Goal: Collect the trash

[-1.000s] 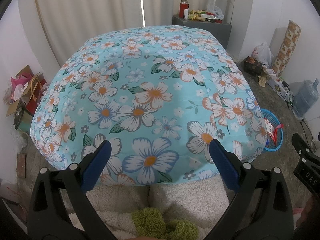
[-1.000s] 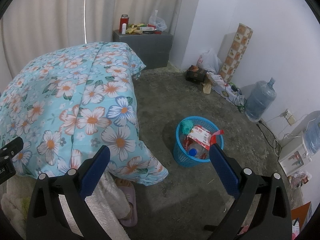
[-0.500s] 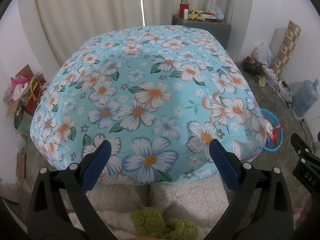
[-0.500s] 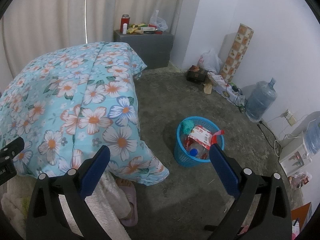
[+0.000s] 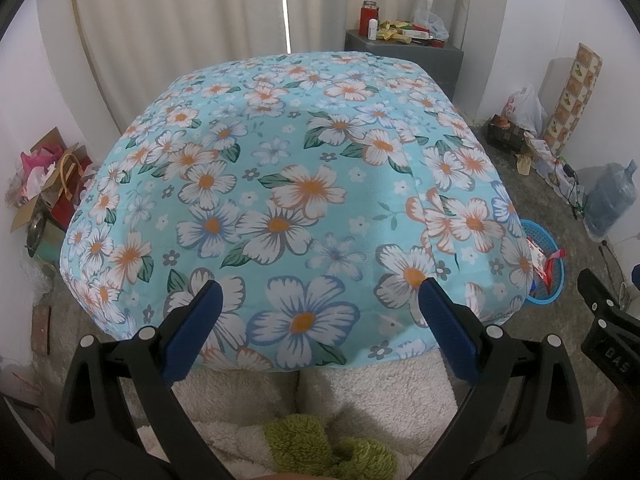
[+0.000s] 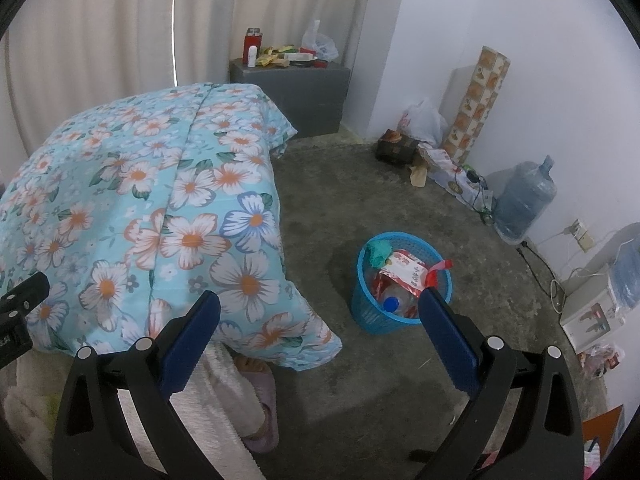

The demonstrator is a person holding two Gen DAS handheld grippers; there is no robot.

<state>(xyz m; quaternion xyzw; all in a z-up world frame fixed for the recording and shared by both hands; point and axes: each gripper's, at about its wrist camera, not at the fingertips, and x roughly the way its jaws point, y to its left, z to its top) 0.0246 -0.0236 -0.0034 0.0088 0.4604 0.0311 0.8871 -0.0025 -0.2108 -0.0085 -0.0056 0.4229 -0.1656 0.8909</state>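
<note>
A blue plastic basket (image 6: 368, 316) stands on the concrete floor right of the bed and holds a red-and-white wrapper (image 6: 404, 272), a green scrap and a clear bottle with a blue cap (image 6: 390, 303). Its rim also shows in the left wrist view (image 5: 554, 280). My right gripper (image 6: 318, 320) is open and empty, held above the floor near the basket. My left gripper (image 5: 318, 312) is open and empty over the foot of the bed with its floral blue quilt (image 5: 288, 200).
A grey cabinet (image 6: 304, 88) with a red jar and packets stands at the back. Bags, a box and a patterned column (image 6: 478, 104) line the right wall, with a water jug (image 6: 524, 200) and cables. A slipper (image 6: 260, 400) lies under the quilt's corner.
Both grippers have stayed open and nearly still; the right wrist view has drifted very slightly.
</note>
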